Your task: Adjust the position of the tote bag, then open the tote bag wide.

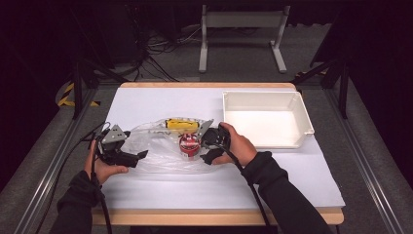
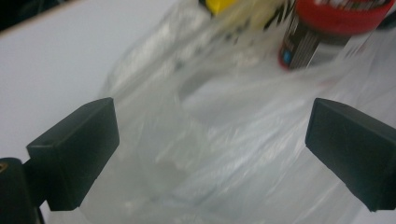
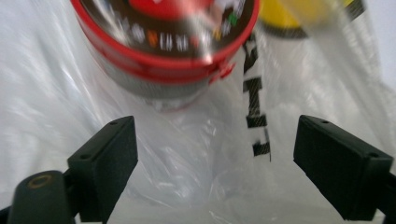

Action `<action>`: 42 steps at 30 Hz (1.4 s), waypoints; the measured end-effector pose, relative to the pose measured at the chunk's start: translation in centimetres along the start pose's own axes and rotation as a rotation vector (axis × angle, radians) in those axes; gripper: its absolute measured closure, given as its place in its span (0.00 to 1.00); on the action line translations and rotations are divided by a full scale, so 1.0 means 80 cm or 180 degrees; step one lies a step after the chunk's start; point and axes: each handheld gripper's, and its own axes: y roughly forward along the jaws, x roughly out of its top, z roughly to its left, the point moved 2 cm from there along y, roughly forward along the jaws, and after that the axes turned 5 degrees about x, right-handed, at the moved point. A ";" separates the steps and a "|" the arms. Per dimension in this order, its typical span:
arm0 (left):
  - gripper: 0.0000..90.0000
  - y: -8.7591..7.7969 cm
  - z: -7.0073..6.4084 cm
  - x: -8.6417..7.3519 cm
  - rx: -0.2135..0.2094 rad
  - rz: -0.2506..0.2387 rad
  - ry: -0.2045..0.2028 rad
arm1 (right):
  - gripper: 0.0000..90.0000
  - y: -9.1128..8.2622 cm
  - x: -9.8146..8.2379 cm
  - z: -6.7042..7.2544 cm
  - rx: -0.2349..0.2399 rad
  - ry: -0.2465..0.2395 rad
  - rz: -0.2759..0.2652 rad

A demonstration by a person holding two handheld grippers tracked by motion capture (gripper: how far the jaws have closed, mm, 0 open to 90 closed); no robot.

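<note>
The clear crinkled plastic bag [image 1: 160, 151] lies flat on the white counter [image 1: 219, 185], between the two hands and left of the empty white plastic tray [image 1: 265, 119]. Inside it, toward its far right end, stand a red-lidded round jar [image 1: 189, 145] and, just behind, a yellow container [image 1: 181, 124]; packing the bag appears to be the work in hand. The left claw [image 1: 141, 155] stands with jaws wide apart over the bag's left end, nothing pinched. The right claw [image 1: 208, 155], jaws likewise apart, sits just beside the jar, gripping nothing. Black lettering [image 3: 254, 112] runs down the film in the right gripper view, too blurred to read, as is the jar's lid print.
</note>
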 end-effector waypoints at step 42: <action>0.08 -0.026 -0.068 -0.099 0.0021 -0.0119 -0.0106 | 0.24 -0.019 0.020 0.011 0.0351 0.0094 -0.0529</action>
